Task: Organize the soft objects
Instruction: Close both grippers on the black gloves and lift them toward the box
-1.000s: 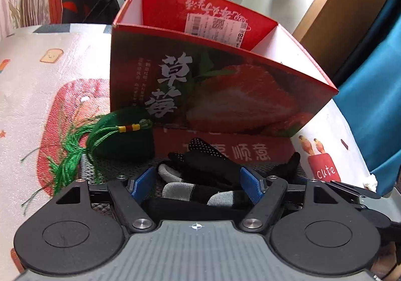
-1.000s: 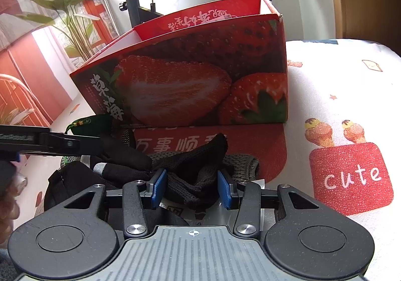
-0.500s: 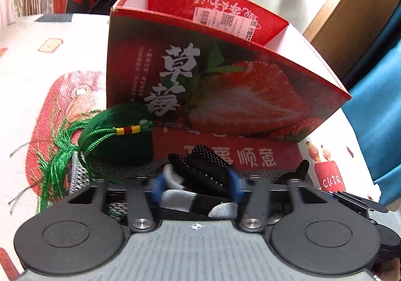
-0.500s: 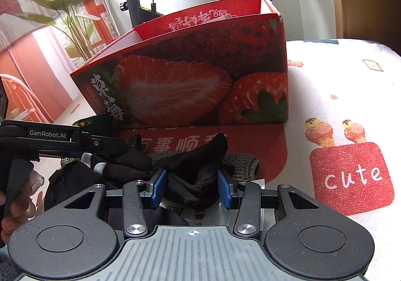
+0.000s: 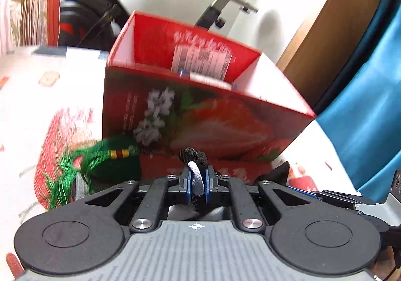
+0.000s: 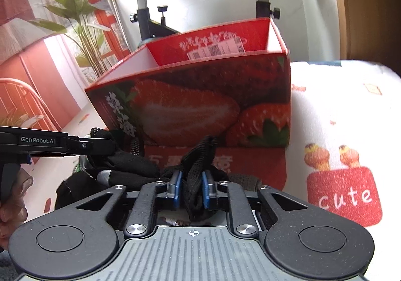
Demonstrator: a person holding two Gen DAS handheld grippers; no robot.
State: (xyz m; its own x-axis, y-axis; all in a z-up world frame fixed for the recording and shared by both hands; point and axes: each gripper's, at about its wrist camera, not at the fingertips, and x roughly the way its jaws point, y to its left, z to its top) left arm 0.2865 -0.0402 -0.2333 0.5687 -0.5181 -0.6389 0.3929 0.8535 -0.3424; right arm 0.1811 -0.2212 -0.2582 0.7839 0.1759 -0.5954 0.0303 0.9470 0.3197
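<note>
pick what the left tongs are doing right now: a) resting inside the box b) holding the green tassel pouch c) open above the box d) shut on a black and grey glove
d: the left tongs are pinched shut on the black and grey glove, in front of the red strawberry box; the green tassel pouch lies untouched beside them.

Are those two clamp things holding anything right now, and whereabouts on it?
Yes. The left gripper pinches a black-and-grey glove by a fingertip; the right gripper pinches black mesh fabric at a bunched fold.
</note>
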